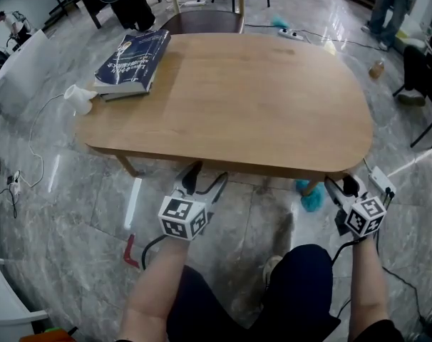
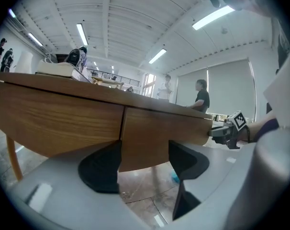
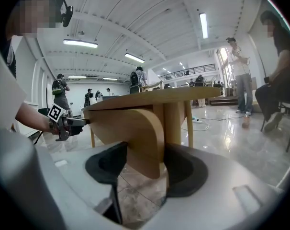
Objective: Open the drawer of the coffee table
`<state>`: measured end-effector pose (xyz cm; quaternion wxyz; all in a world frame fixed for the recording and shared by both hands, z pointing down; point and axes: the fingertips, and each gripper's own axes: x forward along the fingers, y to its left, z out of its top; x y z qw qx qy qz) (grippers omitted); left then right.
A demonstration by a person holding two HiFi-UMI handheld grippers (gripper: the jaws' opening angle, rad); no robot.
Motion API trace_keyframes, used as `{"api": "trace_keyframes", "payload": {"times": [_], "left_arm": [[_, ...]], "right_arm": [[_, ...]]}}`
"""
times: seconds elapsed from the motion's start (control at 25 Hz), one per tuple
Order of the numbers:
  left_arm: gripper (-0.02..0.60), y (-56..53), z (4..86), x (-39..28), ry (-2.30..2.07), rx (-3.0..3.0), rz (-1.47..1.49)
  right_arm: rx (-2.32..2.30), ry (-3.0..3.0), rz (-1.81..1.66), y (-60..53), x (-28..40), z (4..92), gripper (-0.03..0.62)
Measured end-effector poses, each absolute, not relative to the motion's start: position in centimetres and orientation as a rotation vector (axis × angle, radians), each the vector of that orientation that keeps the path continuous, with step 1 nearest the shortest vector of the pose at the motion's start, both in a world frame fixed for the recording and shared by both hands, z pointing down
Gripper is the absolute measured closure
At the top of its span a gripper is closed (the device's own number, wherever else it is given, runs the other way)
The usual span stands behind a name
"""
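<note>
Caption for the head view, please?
Person holds left gripper and right gripper at the near edge of the table; a book lies at its far left corner.

A wooden coffee table stands on a shiny grey floor. A blue book lies on its far left corner. The left gripper and the right gripper point at its near edge.

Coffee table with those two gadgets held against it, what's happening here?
A seated person holds a gripper in each hand at the near edge of the table. The left gripper points at the drawer, jaws apart. The right gripper is at the right corner, jaws also apart. The drawer looks shut, not pulled yet.
</note>
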<state>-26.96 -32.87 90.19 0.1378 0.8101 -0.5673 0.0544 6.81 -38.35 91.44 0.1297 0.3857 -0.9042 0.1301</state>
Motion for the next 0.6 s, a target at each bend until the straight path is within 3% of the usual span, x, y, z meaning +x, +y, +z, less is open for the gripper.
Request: {"api": "trace_keyframes", "payload": {"times": [0.36, 0.48, 0.6], "left_arm": [[0.279, -29.2, 90.0, -26.9, -1.607, 2.392, 0.133], [0.311, -28.9, 90.2, -27.9, -1.628, 2.394, 0.142], [0.273, -29.7, 89.9, -28.8, -1.636, 2.400, 0.151]], "right_arm": [[1.123, -2.623, 0.375, -34.9, 7.2, 91.3, 0.350], [1.136, -2.614, 0.372, -34.2, 7.4, 91.3, 0.352], [1.141, -2.597, 0.328, -34.3, 7.5, 91.0, 0.352]]}}
